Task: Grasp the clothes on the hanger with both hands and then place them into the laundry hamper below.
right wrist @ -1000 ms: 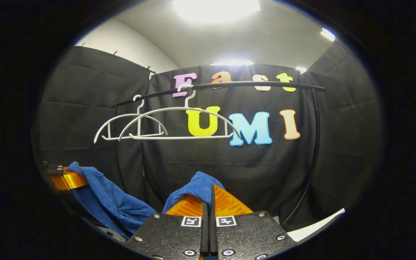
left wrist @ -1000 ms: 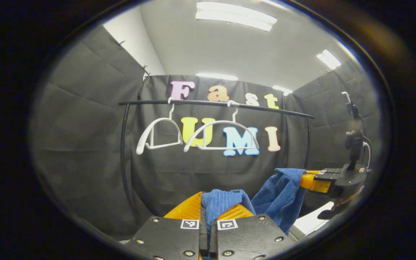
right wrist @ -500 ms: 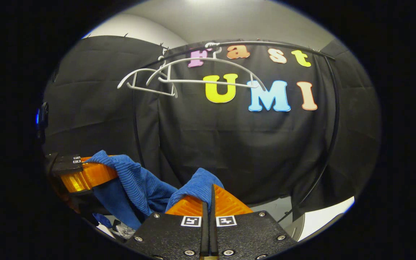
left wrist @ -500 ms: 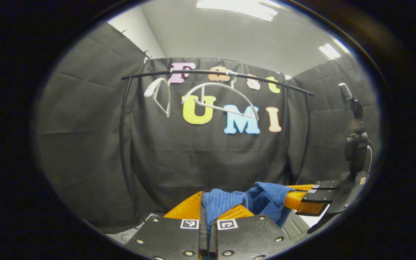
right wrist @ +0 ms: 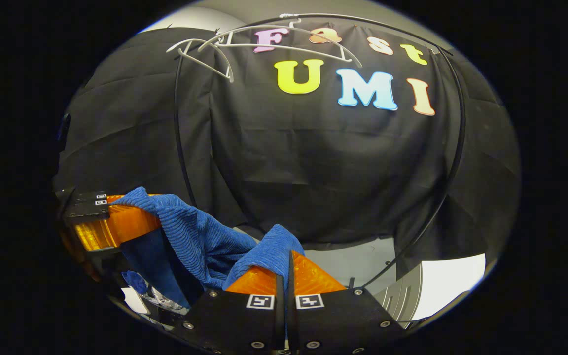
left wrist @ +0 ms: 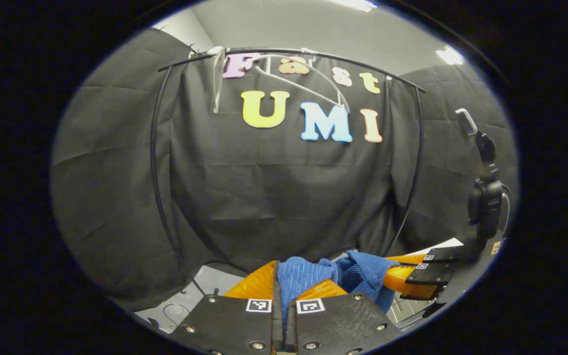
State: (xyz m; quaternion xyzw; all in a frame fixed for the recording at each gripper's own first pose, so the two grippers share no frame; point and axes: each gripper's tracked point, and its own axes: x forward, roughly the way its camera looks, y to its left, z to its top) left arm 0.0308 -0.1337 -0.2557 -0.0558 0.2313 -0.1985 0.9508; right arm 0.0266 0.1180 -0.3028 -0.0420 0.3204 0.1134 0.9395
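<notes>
Blue ribbed cloth (right wrist: 200, 236), soft, light and likely to sag, is held slung between the left gripper (left wrist: 284, 283) and right gripper (right wrist: 284, 273), each clenched on a bunched edge, well below the bare hangers (right wrist: 264, 42).

clothes (right wrist: 200, 236): ribbed matt cloth | hangers (right wrist: 264, 39): smooth plastic | rail (left wrist: 289, 52): smooth metal

Your blue cloth (right wrist: 200, 236) hangs down past the bottom edge of the right gripper view, so its lower end is cut off. The 2 hangers (left wrist: 284, 74) look tiny and warped up top.
</notes>
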